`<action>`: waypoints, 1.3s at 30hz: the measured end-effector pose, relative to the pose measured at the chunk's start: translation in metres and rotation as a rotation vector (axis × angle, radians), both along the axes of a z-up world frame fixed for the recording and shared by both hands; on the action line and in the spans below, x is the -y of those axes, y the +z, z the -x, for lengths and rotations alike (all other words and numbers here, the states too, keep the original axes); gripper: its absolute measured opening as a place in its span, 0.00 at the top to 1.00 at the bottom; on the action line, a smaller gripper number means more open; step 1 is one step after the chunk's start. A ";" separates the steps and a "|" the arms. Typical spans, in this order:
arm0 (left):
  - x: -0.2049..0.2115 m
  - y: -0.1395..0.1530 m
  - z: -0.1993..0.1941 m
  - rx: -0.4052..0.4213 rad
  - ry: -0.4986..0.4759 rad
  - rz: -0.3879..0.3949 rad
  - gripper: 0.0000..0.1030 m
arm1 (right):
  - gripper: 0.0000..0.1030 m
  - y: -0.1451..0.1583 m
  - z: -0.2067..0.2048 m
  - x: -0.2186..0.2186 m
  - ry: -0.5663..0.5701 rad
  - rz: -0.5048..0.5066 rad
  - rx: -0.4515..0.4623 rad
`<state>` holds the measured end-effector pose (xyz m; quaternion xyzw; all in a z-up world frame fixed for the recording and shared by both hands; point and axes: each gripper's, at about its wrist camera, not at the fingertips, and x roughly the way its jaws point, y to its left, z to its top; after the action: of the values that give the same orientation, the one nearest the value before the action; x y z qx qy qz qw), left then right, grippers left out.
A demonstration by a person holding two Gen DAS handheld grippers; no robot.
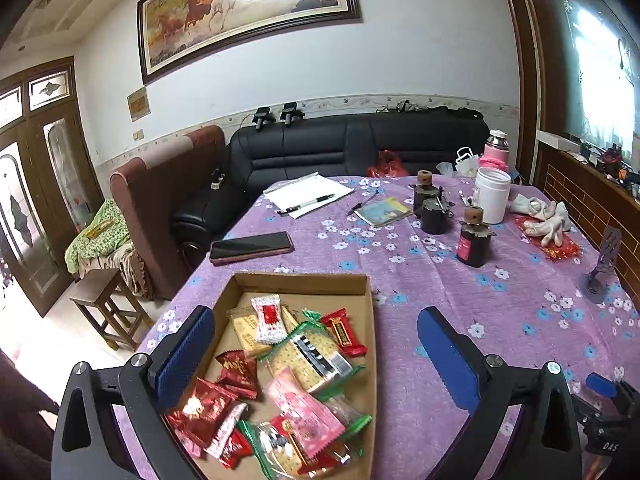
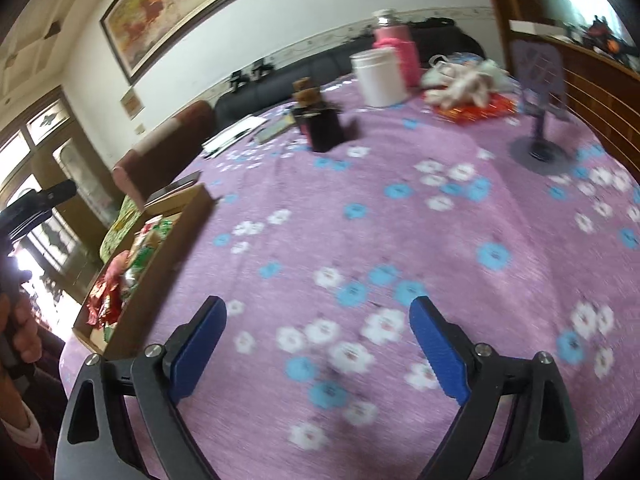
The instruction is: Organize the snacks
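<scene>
A shallow cardboard tray [image 1: 304,282] lies on the purple flowered tablecloth [image 1: 460,304] and holds several wrapped snacks: red candy packets [image 1: 236,368], a green-edged cracker pack [image 1: 308,356] and a pink packet [image 1: 304,408]. My left gripper [image 1: 316,320] hangs open above the tray's right half, with nothing between its blue pads. In the right wrist view the same tray [image 2: 188,216] sits at the left, seen edge-on. My right gripper [image 2: 318,312] stands open over bare cloth to the right of the tray, holding nothing.
A phone [image 1: 250,246], paper with a pen [image 1: 308,196], a booklet [image 1: 384,210], dark corked jars [image 1: 474,244], a white tub [image 1: 492,194], gloves [image 1: 546,220] and a small stand [image 1: 602,268] occupy the far table. A sofa [image 1: 340,148] and stool [image 1: 108,304] stand beyond.
</scene>
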<state>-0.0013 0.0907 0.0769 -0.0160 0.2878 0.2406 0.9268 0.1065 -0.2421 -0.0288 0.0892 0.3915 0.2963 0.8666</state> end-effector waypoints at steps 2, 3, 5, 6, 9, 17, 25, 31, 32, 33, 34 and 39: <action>0.003 -0.001 0.001 -0.009 -0.002 0.014 0.01 | 0.10 -0.001 -0.001 0.010 -0.022 -0.022 -0.007; 0.004 -0.001 0.002 -0.011 0.006 0.010 0.01 | 0.10 0.000 0.000 0.012 -0.028 -0.032 -0.003; 0.007 -0.002 0.004 -0.025 0.024 -0.009 0.01 | 0.09 0.001 0.003 0.014 -0.032 -0.038 0.011; 0.009 -0.002 0.005 -0.033 0.031 -0.019 0.01 | 0.08 0.001 0.003 0.014 -0.030 -0.035 0.014; 0.010 -0.003 0.012 -0.040 0.043 -0.033 0.01 | 0.08 0.003 0.005 0.010 -0.017 -0.021 0.028; 0.013 0.001 0.037 0.004 0.057 -0.022 0.01 | 0.06 0.007 0.013 0.006 -0.011 -0.022 0.058; 0.011 0.007 0.066 0.018 0.093 -0.065 0.01 | 0.06 0.019 0.032 -0.030 0.098 -0.051 0.066; -0.003 0.010 0.093 0.043 0.140 -0.070 0.01 | 0.05 0.037 0.055 -0.079 0.230 -0.030 0.099; -0.008 0.010 0.097 0.047 0.141 -0.054 0.01 | 0.04 0.040 0.060 -0.090 0.261 -0.022 0.107; -0.013 0.010 0.102 0.052 0.139 -0.031 0.01 | 0.03 0.044 0.065 -0.103 0.296 -0.011 0.120; -0.018 0.010 0.107 0.059 0.138 -0.010 0.01 | 0.01 0.047 0.069 -0.113 0.326 -0.001 0.129; -0.044 0.008 0.134 0.100 0.161 0.066 0.01 | 0.01 0.056 0.092 -0.176 0.488 0.043 0.164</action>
<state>-0.1351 0.1344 0.0849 -0.0815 0.2466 0.3034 0.9168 0.0146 -0.0665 0.0277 -0.0505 0.3359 0.4944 0.8001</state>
